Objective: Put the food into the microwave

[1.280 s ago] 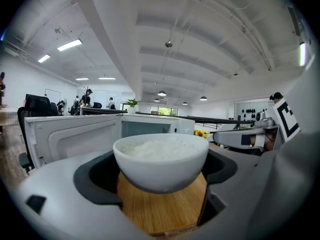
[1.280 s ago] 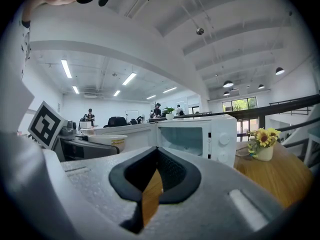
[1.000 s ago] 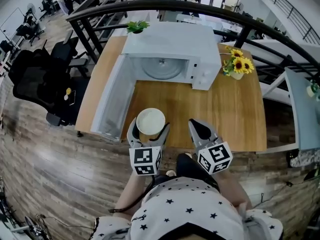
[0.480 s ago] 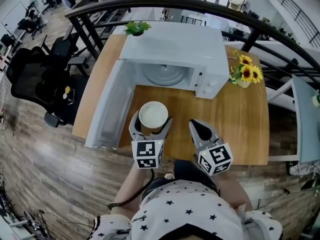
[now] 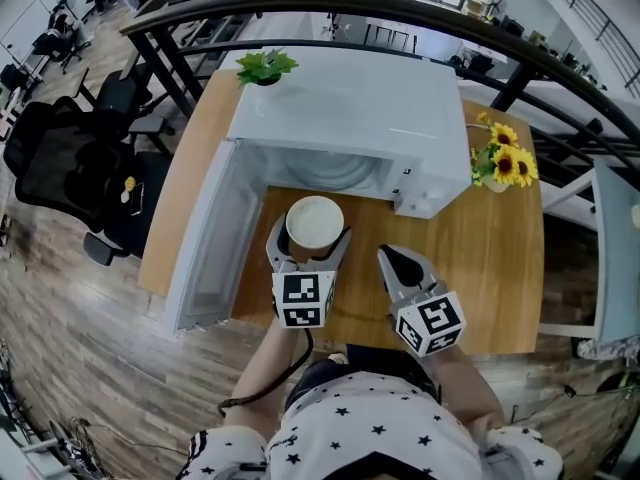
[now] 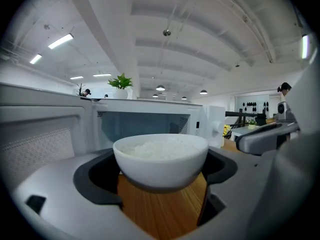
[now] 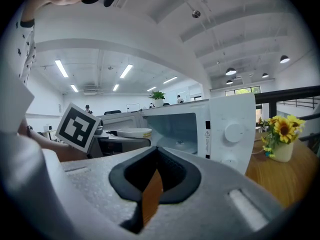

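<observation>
White ceramic bowl, heaped with rice: clamped by its sides between the jaws of my left gripper, held over the wooden table, just short of the cavity mouth at its 12 o'clock
Microwave: white, door swung wide at 9 o'clock, turntable bare
Right gripper: jaws pressed together on nothing, idle at 3 o'clock of the bowl
Sunflowers: 3 o'clock of the microwave, clear of the path
Hazards, my estimate: bowl rim or jaw tips clipping the cavity frame on entry; any tilt spilling rice; smooth glaze slipping free if I ease the squeeze early
</observation>
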